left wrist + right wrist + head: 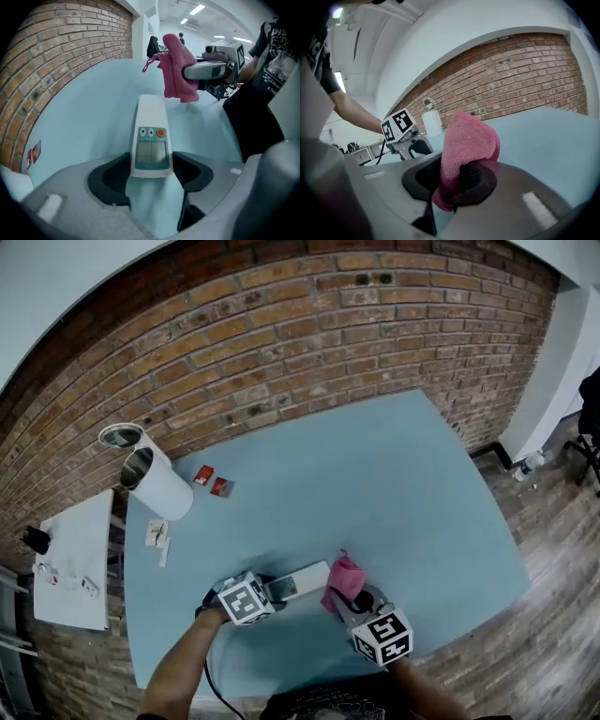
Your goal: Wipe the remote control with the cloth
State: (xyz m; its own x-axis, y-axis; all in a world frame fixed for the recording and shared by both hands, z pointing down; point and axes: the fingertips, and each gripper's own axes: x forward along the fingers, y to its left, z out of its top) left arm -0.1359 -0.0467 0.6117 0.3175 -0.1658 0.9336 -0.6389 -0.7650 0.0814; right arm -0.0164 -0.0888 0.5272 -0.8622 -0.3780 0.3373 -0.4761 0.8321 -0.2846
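A light blue table (394, 484) is standing against a brick wall. The white remote control (305, 577) is lying flat close to the table's near edge, about midway along it, with its buttons and screen facing up.

The left gripper (151, 180) is reaching down over the remote's near end. Its jaws are standing wide, and the pads seem to be pressing on the remote's two long sides. The right gripper (457, 180) is clamping a bunched pink cloth (464, 140), which is sticking out past its closed jaws. The cloth is hanging just beyond the remote's far end and is not touching it.

Several things are looking risky from here. Only the very end of the remote is being braced, so a firm stroke is likely to pivot it or push it out of the jaws towards the near edge. The cloth is being pinched by a small fold, so dragging could pull it free. The end under the jaws is staying covered, so it may go unwiped.
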